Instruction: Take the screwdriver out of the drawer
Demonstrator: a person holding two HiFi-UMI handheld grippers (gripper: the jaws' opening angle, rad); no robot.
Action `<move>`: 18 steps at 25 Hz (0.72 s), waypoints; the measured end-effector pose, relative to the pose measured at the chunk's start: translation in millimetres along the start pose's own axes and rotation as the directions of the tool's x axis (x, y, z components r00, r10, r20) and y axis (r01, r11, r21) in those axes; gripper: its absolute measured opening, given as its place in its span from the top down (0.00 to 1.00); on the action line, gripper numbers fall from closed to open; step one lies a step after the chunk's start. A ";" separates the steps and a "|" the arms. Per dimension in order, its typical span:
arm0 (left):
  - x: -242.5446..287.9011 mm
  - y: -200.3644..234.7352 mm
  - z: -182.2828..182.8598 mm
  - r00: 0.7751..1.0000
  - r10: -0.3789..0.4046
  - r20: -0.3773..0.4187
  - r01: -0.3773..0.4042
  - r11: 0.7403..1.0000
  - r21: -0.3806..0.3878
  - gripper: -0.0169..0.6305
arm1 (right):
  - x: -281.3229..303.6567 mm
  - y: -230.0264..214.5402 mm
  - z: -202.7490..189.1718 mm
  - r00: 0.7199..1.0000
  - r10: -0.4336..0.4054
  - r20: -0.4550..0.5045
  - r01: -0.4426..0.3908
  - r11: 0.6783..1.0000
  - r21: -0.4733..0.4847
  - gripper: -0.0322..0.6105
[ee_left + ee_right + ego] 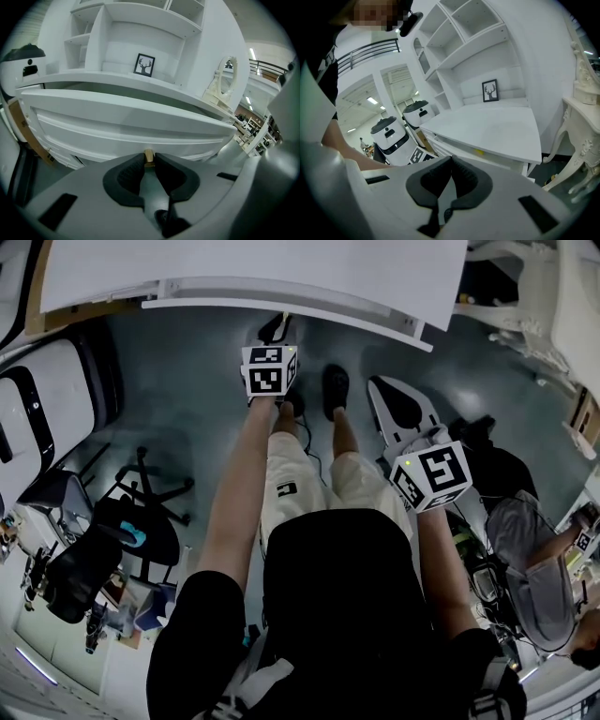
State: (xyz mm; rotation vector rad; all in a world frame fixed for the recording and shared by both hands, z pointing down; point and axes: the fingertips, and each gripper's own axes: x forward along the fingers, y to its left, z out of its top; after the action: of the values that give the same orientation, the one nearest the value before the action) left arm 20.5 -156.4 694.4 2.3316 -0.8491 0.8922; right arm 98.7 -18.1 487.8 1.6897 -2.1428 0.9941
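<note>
The white desk's drawer (126, 123) has a small brass knob (149, 157), and my left gripper (148, 158) is shut on it, one dark pad on each side. A dark gap (117, 92) shows between the desktop and the drawer front. In the head view the left gripper (277, 324) reaches the drawer front (309, 304) under the desktop. My right gripper (451, 159) is shut with nothing in it and is held back from the desk at the right (380, 390). A small yellow spot (478, 151) shows under the desktop edge. No screwdriver can be made out.
A black office chair (141, 512) and a white robot (47, 418) stand to the left. A seated person (534, 559) is at the right. An ornate white table (581, 122) stands right of the desk. A framed deer picture (144, 64) sits on the shelf above.
</note>
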 end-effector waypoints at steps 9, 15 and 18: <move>-25.1 -0.6 -23.4 0.999 0.015 -0.034 -0.016 1.000 -0.022 0.84 | -7.2 12.2 -2.3 1.000 0.018 -0.015 -0.018 1.000 -0.016 0.92; -40.0 -3.7 -37.7 0.998 0.023 -0.052 -0.026 0.999 -0.043 0.84 | -13.2 17.2 -1.8 0.999 0.034 -0.016 -0.034 0.999 -0.028 0.92; -46.6 -5.5 -45.3 0.998 0.027 -0.059 -0.030 0.998 -0.046 0.84 | -14.0 19.1 -0.8 0.999 0.044 -0.016 -0.045 0.998 -0.039 0.92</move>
State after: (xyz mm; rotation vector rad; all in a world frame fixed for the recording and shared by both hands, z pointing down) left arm -21.5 -106.8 689.6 2.2470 -0.8719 0.9376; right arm 85.1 -4.9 473.5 1.6180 -2.1849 0.9673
